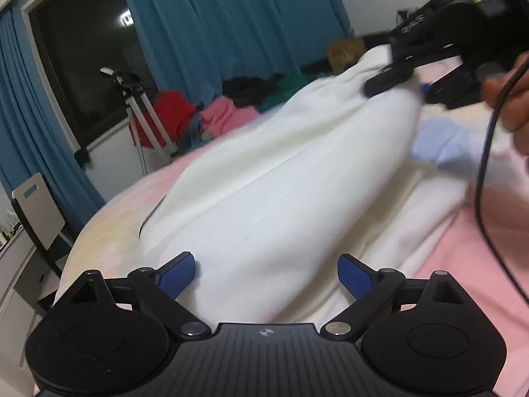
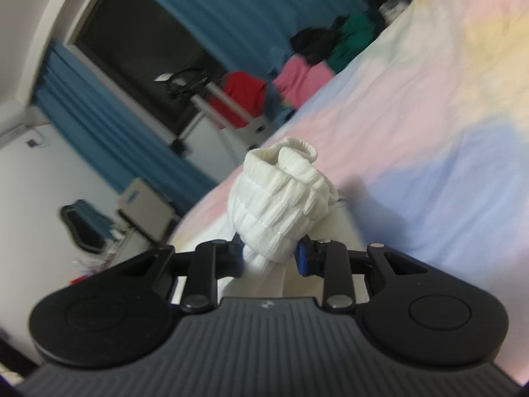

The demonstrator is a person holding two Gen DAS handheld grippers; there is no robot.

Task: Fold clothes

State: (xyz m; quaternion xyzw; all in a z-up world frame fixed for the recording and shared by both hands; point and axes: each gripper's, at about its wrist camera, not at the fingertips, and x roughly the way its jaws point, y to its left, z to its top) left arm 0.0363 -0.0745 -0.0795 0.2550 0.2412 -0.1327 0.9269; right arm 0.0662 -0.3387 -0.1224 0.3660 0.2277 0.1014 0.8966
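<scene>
A white garment [image 1: 264,178] lies on the pastel bedsheet [image 1: 469,258] and is lifted at its far end. My left gripper [image 1: 266,274] is open, its blue pads [image 1: 177,273] on either side of the garment's near end, low over the bed. My right gripper [image 2: 271,256] is shut on the garment's ribbed elastic band [image 2: 281,198], which bunches up between the jaws. The right gripper also shows in the left wrist view [image 1: 396,82], at the upper right, holding the raised far end of the cloth.
A heap of red, pink, green and black clothes [image 1: 211,112] lies at the bed's far edge. A tripod [image 1: 145,115] stands by the dark window and blue curtains [image 1: 224,20]. A chair [image 1: 36,211] and a desk are at the left. A black cable [image 1: 486,165] hangs at the right.
</scene>
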